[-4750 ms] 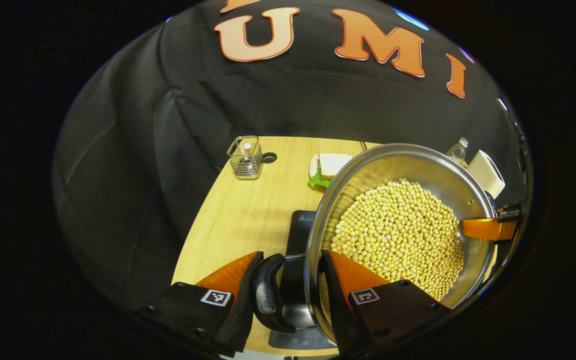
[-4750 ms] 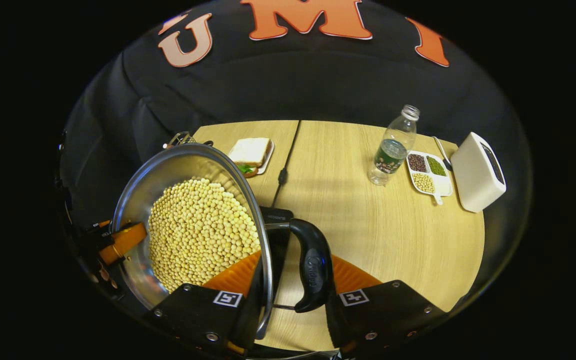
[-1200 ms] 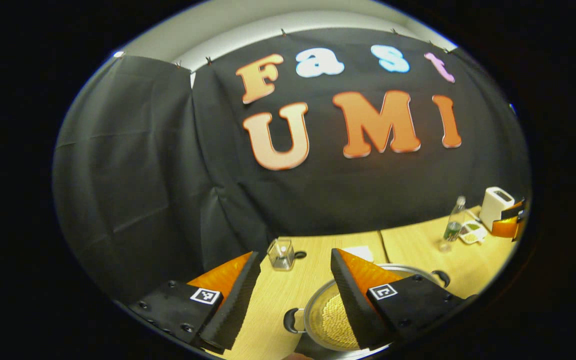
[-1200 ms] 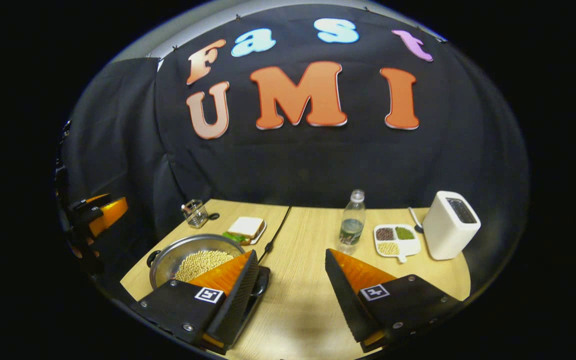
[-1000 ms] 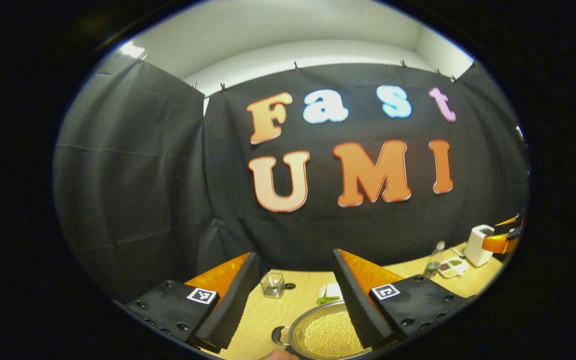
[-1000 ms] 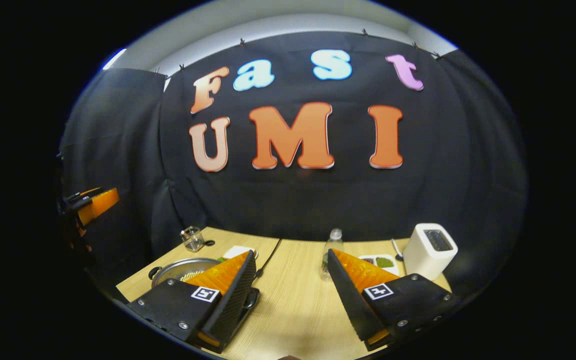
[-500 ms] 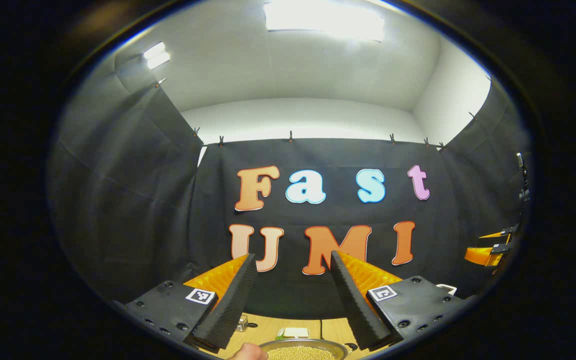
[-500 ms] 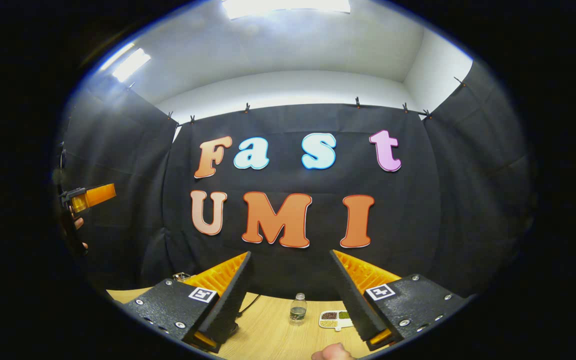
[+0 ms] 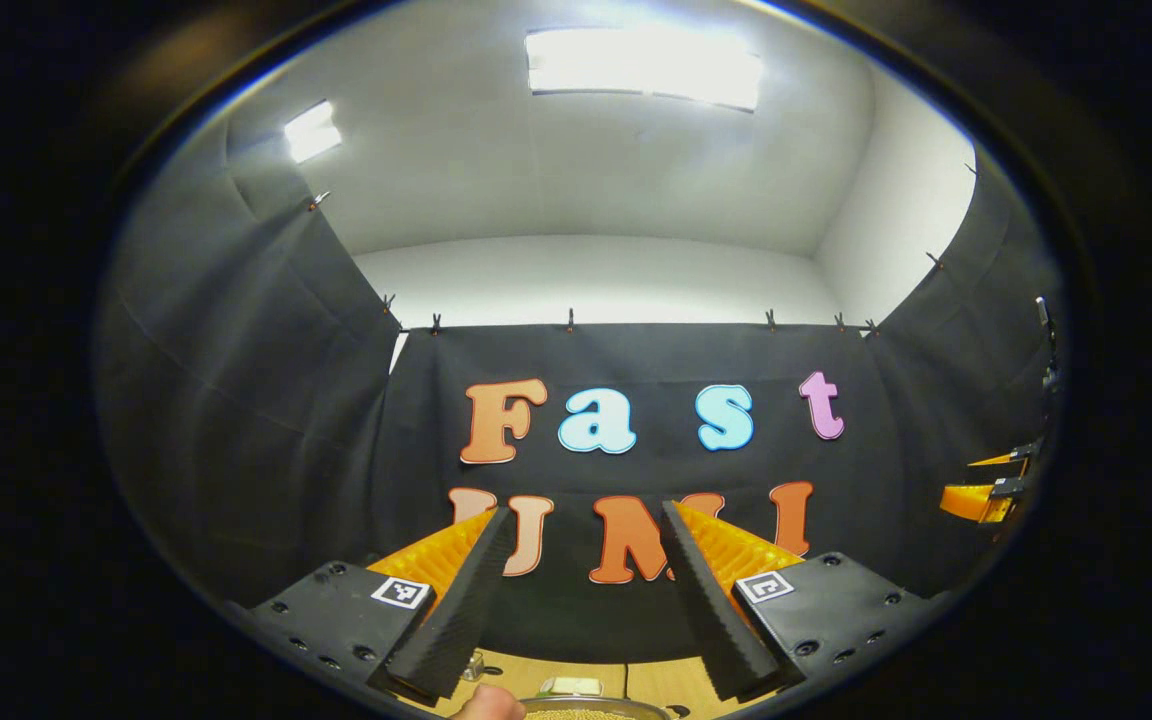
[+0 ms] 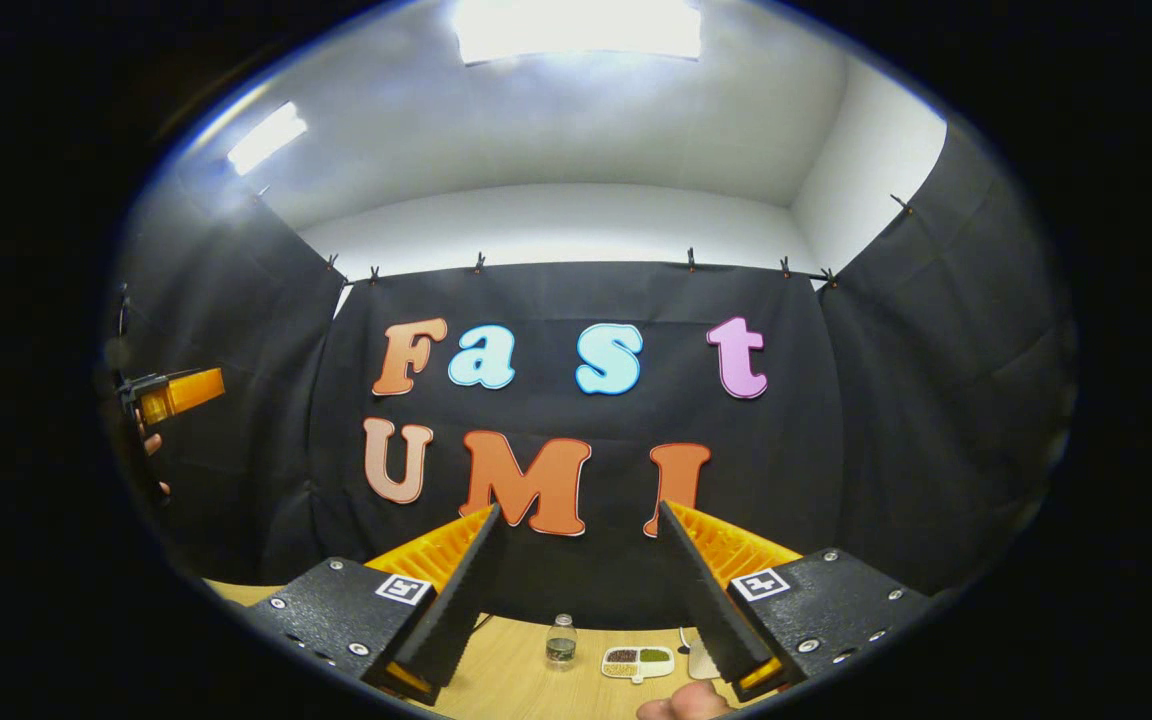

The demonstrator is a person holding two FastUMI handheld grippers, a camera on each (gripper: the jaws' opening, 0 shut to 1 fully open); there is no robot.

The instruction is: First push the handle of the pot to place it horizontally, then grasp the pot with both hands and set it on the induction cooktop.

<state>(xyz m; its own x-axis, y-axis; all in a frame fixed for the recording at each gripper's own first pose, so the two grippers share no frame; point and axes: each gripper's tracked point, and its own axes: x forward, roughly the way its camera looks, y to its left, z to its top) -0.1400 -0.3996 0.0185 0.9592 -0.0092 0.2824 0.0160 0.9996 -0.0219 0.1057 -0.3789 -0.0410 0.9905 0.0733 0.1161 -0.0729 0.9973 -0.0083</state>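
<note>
Left hand-held gripper [image 9: 581,520] and right hand-held gripper [image 10: 576,515] both raised and tilted up at the booth wall, jaws spread wide, nothing between them. Pot [image 9: 596,708] of yellow beans sits low on the bench [image 9: 546,675], just its rim at the left gripper view's bottom edge. Water bottle [image 10: 561,640] and divided bean dish [image 10: 638,658] stand on the bench in the right gripper view.

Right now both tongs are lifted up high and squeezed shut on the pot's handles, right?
Not quite. Both tongs are lifted high, but they are open and hold nothing: the left gripper view shows the left tongs gaping, the right gripper view the right tongs.
</note>
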